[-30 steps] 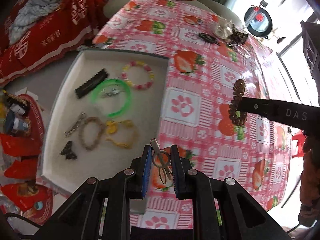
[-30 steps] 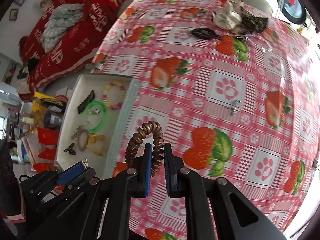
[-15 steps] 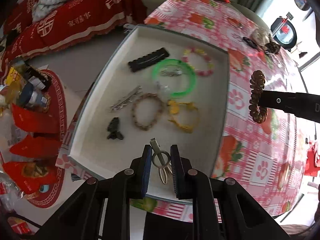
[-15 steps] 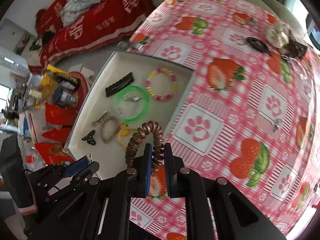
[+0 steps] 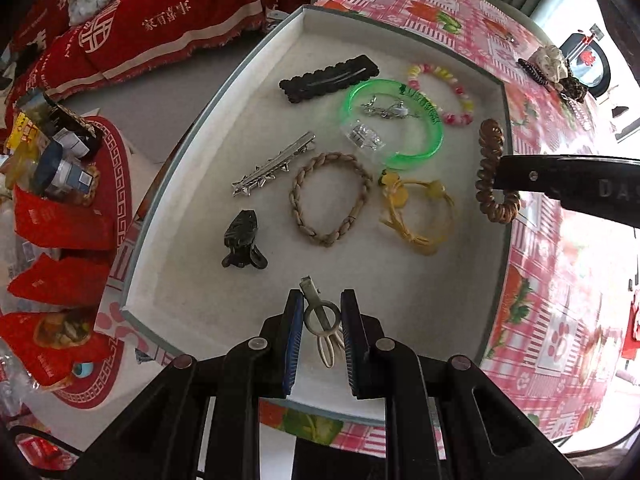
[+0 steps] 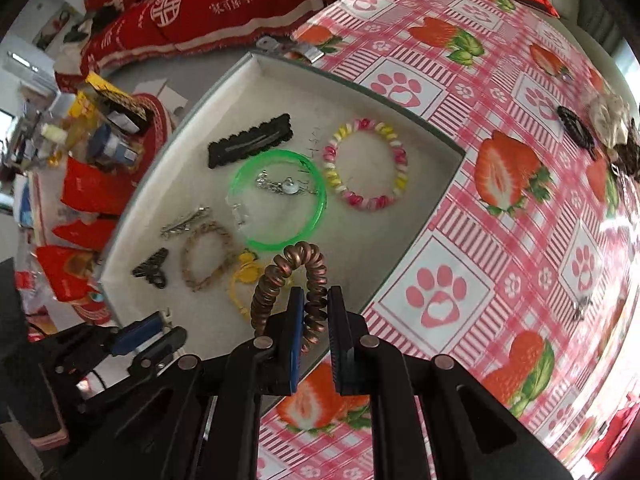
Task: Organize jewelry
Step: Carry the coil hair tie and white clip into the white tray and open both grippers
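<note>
Jewelry tray [image 5: 192, 184] holds bracelets and clips; left tongs [image 5: 320, 320] grip a hair clip [image 5: 322, 320], right tongs [image 6: 314, 312] a coil tie [image 6: 292, 276].

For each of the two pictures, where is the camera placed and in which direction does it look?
Left wrist: sits on the left tool, which holds a metal clip, looking down into the tray; the right tool crosses at right.
Right wrist: sits on the right tool, gripping the brown coil hair tie, facing tray and tablecloth.
Both show the green bangle.

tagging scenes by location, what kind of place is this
Probably a home living room: a table under a strawberry-and-paw-print tablecloth, a sofa draped in red cloth, and a jewelry tray on the table.
</note>
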`<action>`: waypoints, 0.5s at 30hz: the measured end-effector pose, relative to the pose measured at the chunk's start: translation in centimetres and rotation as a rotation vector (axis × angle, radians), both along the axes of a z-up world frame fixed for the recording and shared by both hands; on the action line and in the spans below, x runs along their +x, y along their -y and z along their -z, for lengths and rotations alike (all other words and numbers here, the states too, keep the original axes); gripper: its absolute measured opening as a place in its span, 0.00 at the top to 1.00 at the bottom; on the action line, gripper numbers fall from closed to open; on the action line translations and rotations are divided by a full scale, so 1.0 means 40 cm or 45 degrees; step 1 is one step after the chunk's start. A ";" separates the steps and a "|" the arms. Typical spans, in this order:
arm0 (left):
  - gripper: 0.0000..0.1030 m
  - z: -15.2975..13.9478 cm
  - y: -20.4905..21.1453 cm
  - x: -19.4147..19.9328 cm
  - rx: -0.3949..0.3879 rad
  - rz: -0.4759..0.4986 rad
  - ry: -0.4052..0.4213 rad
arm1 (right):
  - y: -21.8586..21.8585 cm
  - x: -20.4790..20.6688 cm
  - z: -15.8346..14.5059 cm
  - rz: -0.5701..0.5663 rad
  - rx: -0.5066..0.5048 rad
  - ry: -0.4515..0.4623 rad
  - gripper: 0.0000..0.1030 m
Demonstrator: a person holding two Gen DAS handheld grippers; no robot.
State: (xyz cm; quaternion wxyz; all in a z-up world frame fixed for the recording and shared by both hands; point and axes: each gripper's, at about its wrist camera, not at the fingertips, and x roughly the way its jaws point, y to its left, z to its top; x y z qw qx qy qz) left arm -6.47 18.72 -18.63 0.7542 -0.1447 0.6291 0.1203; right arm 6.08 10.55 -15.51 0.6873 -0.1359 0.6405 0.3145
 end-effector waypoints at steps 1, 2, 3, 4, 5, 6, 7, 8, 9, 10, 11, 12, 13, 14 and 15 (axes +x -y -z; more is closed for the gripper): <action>0.75 0.004 0.001 0.001 0.003 0.000 0.000 | -0.004 0.002 0.009 -0.009 -0.015 0.008 0.88; 0.75 0.007 0.002 0.003 0.006 0.000 -0.002 | -0.008 0.005 0.019 -0.017 -0.031 0.013 0.88; 0.75 0.011 0.003 0.005 0.008 -0.001 -0.005 | -0.010 0.008 0.028 -0.020 -0.048 0.018 0.88; 0.75 0.014 0.003 0.006 0.009 0.000 -0.008 | -0.013 0.010 0.036 -0.022 -0.058 0.019 0.88; 0.75 0.018 0.002 0.007 0.009 0.000 -0.012 | -0.015 0.012 0.043 -0.024 -0.069 0.018 0.88; 0.75 0.020 0.002 0.007 0.013 0.000 -0.016 | -0.016 0.012 0.047 -0.027 -0.073 0.017 0.88; 0.75 0.021 0.003 0.005 0.019 -0.001 -0.017 | -0.017 0.012 0.049 -0.032 -0.078 0.016 0.88; 0.75 0.021 0.002 0.003 0.023 -0.001 -0.017 | -0.021 0.010 0.050 -0.036 -0.074 0.016 0.88; 0.75 0.023 0.002 0.000 0.028 -0.001 -0.019 | -0.021 0.005 0.046 -0.047 -0.061 0.012 0.88; 0.75 0.025 0.000 -0.001 0.028 -0.002 -0.022 | -0.024 0.001 0.043 -0.058 -0.049 0.006 0.88; 0.75 0.029 -0.001 -0.002 0.026 -0.003 -0.026 | -0.027 -0.007 0.042 -0.076 -0.041 -0.001 0.88; 0.75 0.032 -0.001 -0.002 0.026 -0.003 -0.030 | -0.032 -0.016 0.044 -0.093 -0.042 -0.002 0.88; 0.75 0.034 0.000 -0.002 0.031 -0.001 -0.029 | -0.038 -0.024 0.046 -0.114 -0.052 0.004 0.88; 0.75 0.033 0.001 -0.002 0.038 0.000 -0.028 | -0.044 -0.031 0.051 -0.132 -0.066 0.011 0.88; 0.75 0.032 0.003 -0.001 0.048 0.004 -0.026 | -0.051 -0.035 0.056 -0.140 -0.079 0.015 0.88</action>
